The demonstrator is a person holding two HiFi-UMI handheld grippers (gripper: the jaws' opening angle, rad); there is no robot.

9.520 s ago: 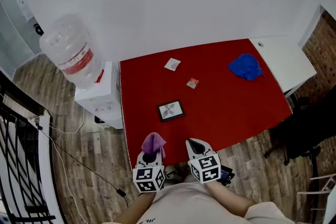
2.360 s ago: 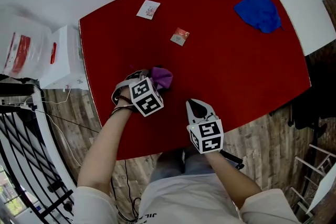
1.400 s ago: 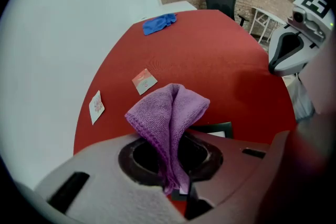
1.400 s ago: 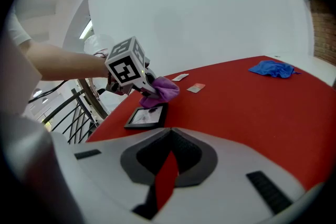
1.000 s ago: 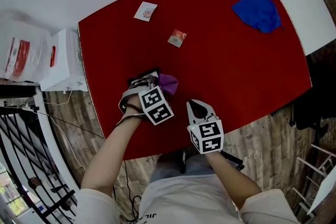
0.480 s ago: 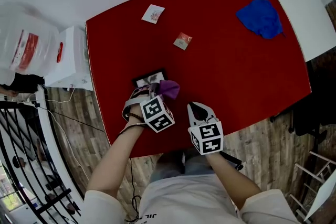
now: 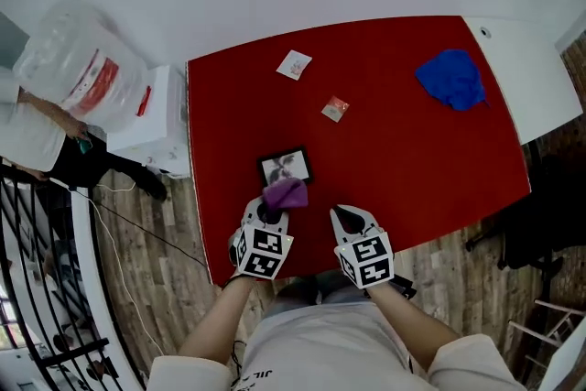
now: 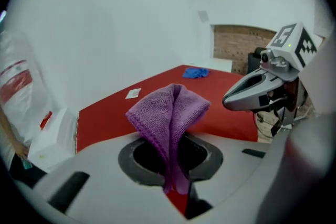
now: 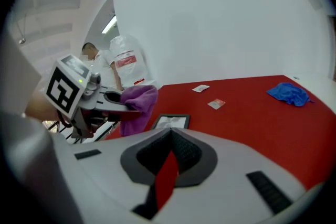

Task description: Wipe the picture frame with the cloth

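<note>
A: Where is the picture frame [image 7: 285, 168] found?

B: It is laid flat on the red worktop [image 7: 412, 151], near the front edge. The purple cloth [image 7: 286, 193] is pinched in the left tongs [image 7: 272, 211] just short of the frame and appears to be lifted clear of it. The right tongs [image 7: 346, 215] are pressed together, with nothing gripped.

A: How is the frame expected to handle?

B: It is judged light and rigid, with a smooth, breakable pane, so it could be slid by a firm wipe. It would best be steadied at its dark border. The cloth is soft and limp, and is best gripped at a bunched fold.
</note>
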